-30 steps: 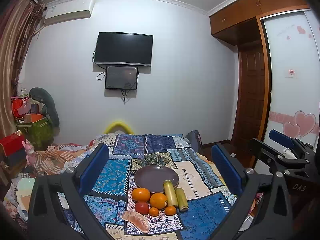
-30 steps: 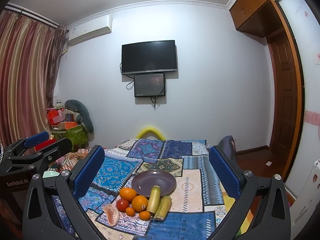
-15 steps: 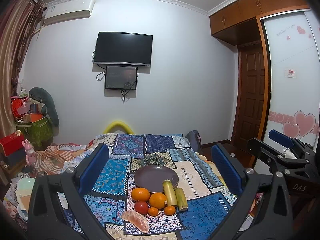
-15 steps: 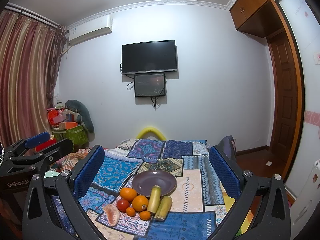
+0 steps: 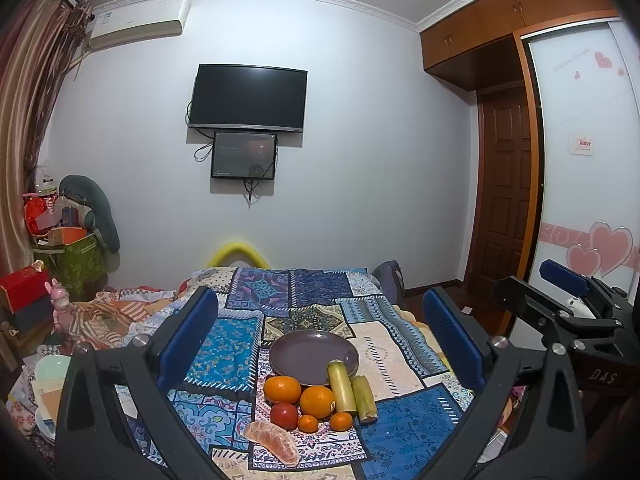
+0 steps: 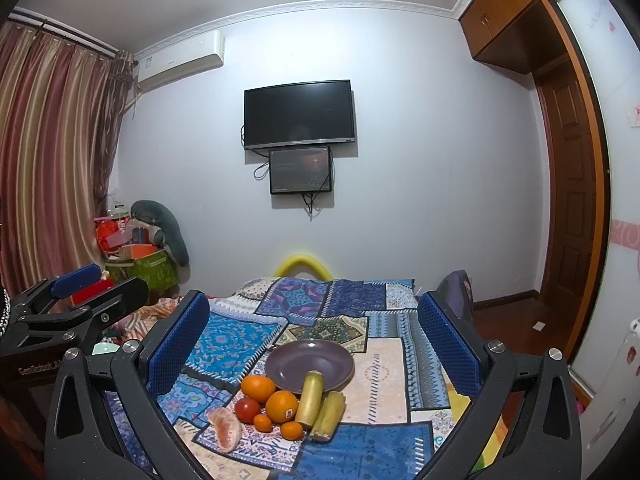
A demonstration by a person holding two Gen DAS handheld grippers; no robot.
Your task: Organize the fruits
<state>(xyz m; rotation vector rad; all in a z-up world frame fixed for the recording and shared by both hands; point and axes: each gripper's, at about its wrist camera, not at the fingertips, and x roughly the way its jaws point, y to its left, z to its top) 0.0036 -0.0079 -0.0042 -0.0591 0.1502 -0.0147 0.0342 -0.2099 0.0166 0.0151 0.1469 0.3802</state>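
An empty dark purple plate point(image 5: 314, 356) point(image 6: 309, 365) sits on a patchwork cloth. In front of it lie two oranges point(image 5: 282, 389) point(image 6: 281, 406), a red tomato point(image 5: 284, 415) point(image 6: 247, 410), two small tangerines point(image 5: 341, 421) point(image 6: 291, 430), two yellow-green sugarcane pieces point(image 5: 363, 393) point(image 6: 309, 399) and a peeled pomelo segment point(image 5: 273, 442) point(image 6: 225, 427). My left gripper point(image 5: 318, 340) is open and empty, held above and short of the fruit. My right gripper point(image 6: 314, 344) is open and empty too. Each gripper shows at the edge of the other's view.
The cloth point(image 5: 404, 428) covers a table or bed with its right edge near a wooden door point(image 5: 504, 216). Clutter, boxes and a plush toy point(image 5: 60, 308) lie at the left. A TV point(image 5: 248, 98) hangs on the far wall.
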